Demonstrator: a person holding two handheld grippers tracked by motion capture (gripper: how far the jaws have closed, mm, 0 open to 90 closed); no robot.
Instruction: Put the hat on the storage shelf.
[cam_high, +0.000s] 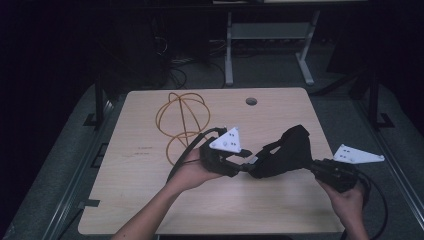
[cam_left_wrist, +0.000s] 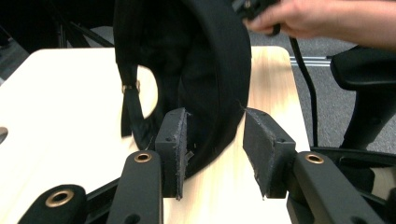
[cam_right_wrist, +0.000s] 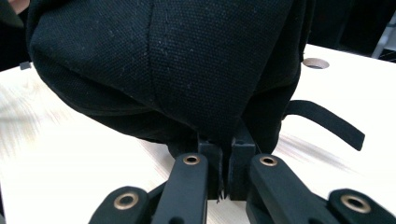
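The worktop (cam_high: 150, 200) is a pale wood-grain slab with rounded corners and a round hole (cam_high: 251, 101) near its far edge. On its middle right sits a black cap (cam_high: 285, 150) of coarse woven canvas, domed, with a stitched seam and a thin strap (cam_right_wrist: 327, 122) trailing off it; the strap carries what looks like a small brass buckle, though it is dim. A thin yellow cable (cam_high: 182, 120) lies in loose loops at far left, well apart from the cap. The right hand-held gripper (cam_right_wrist: 225, 151) is clenched on the cap's fabric. The left hand-held gripper (cam_left_wrist: 212, 140) is released, its rough padded jaws spread on either side of the cap's stiff curved brim.
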